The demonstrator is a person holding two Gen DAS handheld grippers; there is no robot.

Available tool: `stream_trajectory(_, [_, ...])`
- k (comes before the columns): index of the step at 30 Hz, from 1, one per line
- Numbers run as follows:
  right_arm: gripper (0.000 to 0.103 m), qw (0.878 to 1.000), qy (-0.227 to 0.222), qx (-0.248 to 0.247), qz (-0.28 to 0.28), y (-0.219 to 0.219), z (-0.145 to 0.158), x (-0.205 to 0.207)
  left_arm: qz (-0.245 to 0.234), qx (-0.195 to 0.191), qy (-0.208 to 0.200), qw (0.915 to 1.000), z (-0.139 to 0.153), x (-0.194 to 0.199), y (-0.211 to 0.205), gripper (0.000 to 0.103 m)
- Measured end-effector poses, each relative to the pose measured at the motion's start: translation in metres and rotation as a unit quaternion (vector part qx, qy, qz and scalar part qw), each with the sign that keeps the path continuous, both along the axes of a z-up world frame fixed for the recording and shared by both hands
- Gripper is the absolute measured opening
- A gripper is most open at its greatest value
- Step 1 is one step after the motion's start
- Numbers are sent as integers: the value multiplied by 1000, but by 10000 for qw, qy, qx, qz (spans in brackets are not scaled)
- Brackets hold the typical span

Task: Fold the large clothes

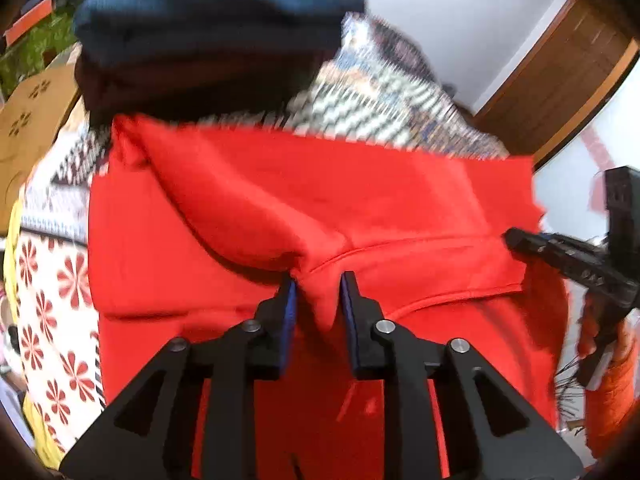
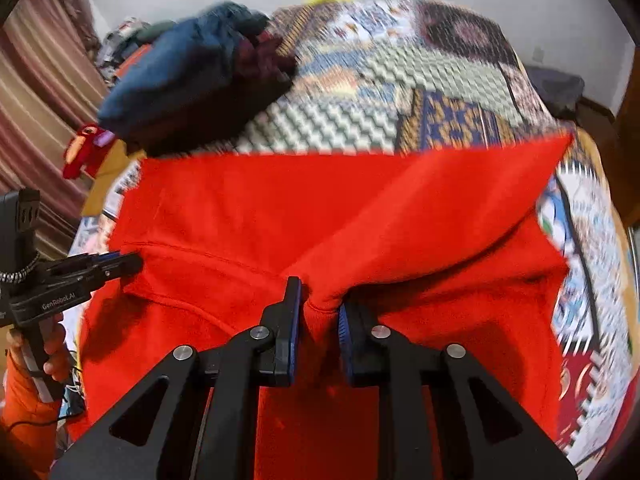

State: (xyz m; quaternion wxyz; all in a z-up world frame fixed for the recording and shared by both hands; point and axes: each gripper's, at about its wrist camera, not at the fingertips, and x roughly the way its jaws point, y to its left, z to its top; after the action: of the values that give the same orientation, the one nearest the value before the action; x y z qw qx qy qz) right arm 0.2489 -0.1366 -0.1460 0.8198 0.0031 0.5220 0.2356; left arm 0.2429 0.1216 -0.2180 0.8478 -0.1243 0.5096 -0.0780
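A large red garment [image 1: 320, 200] lies spread over a patterned bed cover [image 1: 384, 92], partly folded back on itself. My left gripper [image 1: 319, 284] is shut on a bunched edge of the red cloth. My right gripper [image 2: 320, 296] is shut on another bunched edge of the same garment [image 2: 280, 208]. In the left wrist view the right gripper [image 1: 516, 240] reaches in at the right edge of the cloth. In the right wrist view the left gripper [image 2: 128, 260] reaches in at the left edge. Both frames are blurred by motion.
A pile of dark blue and maroon clothes [image 1: 208, 28] lies on the bed behind the red garment, also in the right wrist view [image 2: 192, 76]. A red-flowered white cloth [image 1: 56, 312] is at the left. A wooden door frame [image 1: 560, 88] stands at the right. A striped curtain [image 2: 44, 100] hangs left.
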Motion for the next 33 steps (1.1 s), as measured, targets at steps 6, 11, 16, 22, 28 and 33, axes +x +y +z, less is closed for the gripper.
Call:
stream_trajectory(6, [31,9998,164,-24,-56,-25,4,-10,210,586,125,9980,-18,-21,14,50])
stream_trajectory(11, [50,9981,-40,189,-578,-59,26,-9,528,680,-61,9963,1,-29,44,55])
stream_trajectory(16, [63,9919,-264,158,-1233,-89,39,6,1270,714,-509,9880,23,-27,88,72])
stream_trajectory(22, [63,9842,51,375,-1731,-117,27,40,1624,-189,-364,9859,10,8,141,73])
stream_trajectory(28, [63,9780,595,767,-1846,-122,0,71,1686,-1041,200,9800,-40,47,164,73])
stream_trajectory(33, [62,9788,751,929,-1663,-113,-17,86,1426,-1368,245,9800,-51,58,152,71])
